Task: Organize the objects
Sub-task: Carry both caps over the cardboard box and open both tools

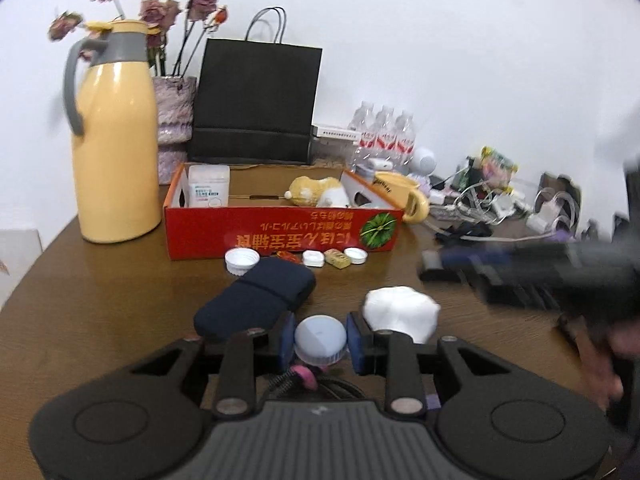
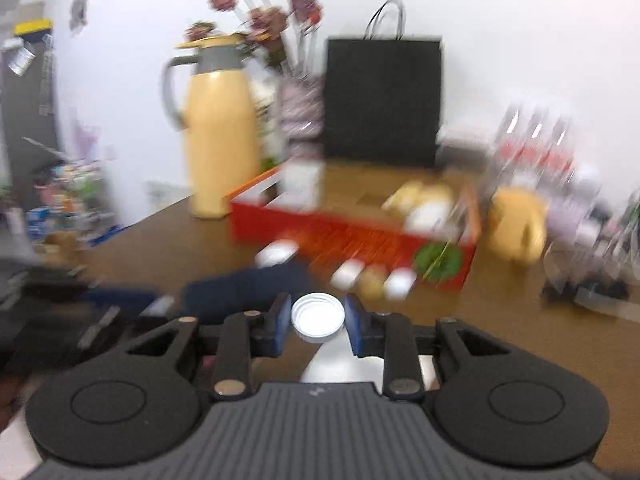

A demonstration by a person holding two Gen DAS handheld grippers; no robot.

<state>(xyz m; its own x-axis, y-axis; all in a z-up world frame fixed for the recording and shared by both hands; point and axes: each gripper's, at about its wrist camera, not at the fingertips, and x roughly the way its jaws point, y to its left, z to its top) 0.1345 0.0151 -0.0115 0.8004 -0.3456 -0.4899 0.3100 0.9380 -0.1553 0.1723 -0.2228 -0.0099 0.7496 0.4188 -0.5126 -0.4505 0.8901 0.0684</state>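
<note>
A red cardboard box point(image 1: 280, 236) stands on the brown table and holds a white carton point(image 1: 209, 186) and a yellow plush toy point(image 1: 316, 191). Before it lie a white cap point(image 1: 241, 261), a small white case point(image 1: 313, 258), a yellow block point(image 1: 337, 258) and another white cap point(image 1: 356, 256). My left gripper point(image 1: 320, 340) is shut on a pale blue lid point(image 1: 320, 338), beside a dark blue case point(image 1: 256, 300) and a white wad point(image 1: 402, 312). My right gripper point(image 2: 318, 318) is shut on a white cap point(image 2: 318, 317); it shows blurred in the left view point(image 1: 520, 272).
A yellow thermos jug point(image 1: 118, 136), a vase of dried flowers point(image 1: 174, 116) and a black paper bag point(image 1: 256, 100) stand behind the box. A yellow mug point(image 1: 400, 196), water bottles point(image 1: 384, 132) and a tangle of cables point(image 1: 500, 200) lie to the right.
</note>
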